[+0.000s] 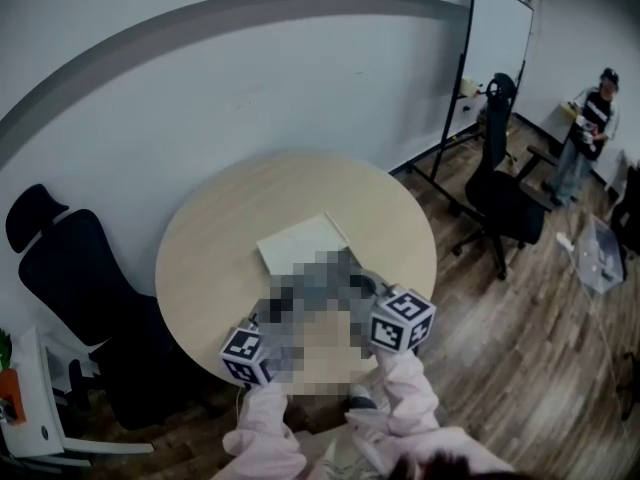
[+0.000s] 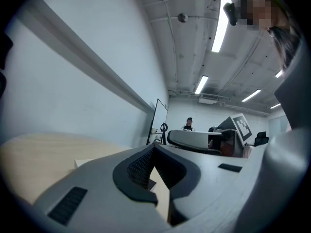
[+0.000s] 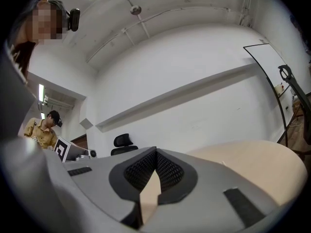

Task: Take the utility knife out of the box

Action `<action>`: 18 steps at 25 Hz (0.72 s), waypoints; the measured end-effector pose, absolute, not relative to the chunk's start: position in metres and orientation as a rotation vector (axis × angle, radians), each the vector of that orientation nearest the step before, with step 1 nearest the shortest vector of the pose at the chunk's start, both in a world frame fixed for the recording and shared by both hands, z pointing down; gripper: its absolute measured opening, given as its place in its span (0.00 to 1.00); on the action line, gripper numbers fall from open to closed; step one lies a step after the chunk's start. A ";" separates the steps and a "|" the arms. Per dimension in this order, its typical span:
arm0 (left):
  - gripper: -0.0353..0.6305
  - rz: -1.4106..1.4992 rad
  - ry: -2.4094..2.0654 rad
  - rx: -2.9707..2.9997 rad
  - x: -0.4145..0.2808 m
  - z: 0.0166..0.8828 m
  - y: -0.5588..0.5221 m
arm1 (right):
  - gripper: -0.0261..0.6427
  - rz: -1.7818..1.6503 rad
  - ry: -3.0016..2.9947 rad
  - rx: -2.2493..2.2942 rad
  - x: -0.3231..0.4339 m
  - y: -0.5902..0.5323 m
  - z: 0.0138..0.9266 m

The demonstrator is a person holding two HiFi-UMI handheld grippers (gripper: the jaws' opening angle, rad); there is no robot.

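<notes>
Near edge of the table [image 1: 205, 238]: left gripper [image 2: 154, 148] has its fingers closed tip to tip, nothing between them, only bare tabletop showing through the gap below the tips. Right gripper [image 3: 156, 152] is the same, pinched together and empty. Both point level across the table.

Mid-table, just past the grippers: the box [image 1: 305, 243], white, flat, lid apparently down. I see no utility knife in any view, so I take it to be inside the box. I can't tell which way it points or how its long axis lies. The box's own long side runs left to right across the table, with the right end angled a little toward the far edge.

Risks as I judge them:
- Both jaws need opening before any grab, and a closed tip would just shove the box.
- The box looks light on a smooth top, so prying the lid one-handed could skate it toward an edge.
- If the box tips, the knife could drop out, and the blade state is unknown.

Beyond the far edge: office chair [image 1: 505, 193], whiteboard [image 1: 497, 43], and a person [image 1: 592, 128] well apart.
</notes>
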State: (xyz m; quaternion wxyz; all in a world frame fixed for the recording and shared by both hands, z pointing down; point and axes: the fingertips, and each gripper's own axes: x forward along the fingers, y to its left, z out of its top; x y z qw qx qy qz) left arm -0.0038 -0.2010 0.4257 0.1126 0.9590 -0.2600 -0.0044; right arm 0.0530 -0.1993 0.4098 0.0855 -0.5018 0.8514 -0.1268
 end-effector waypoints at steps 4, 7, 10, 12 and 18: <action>0.06 -0.012 -0.826 2.779 0.002 0.430 -0.215 | 0.03 -0.405 2.583 -1.438 0.059 -0.216 0.413; 0.06 -0.009 -0.874 2.751 0.006 0.432 -0.223 | 0.03 -0.426 2.620 -1.386 0.062 -0.227 0.416; 0.06 -0.010 -0.923 2.720 0.009 0.435 -0.230 | 0.03 -0.451 2.659 -1.329 0.062 -0.237 0.421; 0.06 -0.011 -0.954 2.699 0.010 0.438 -0.234 | 0.03 -0.472 2.684 -1.290 0.062 -0.242 0.424; 0.06 -0.016 -1.048 2.629 0.013 0.447 -0.245 | 0.03 -0.527 2.773 -1.181 0.061 -0.255 0.434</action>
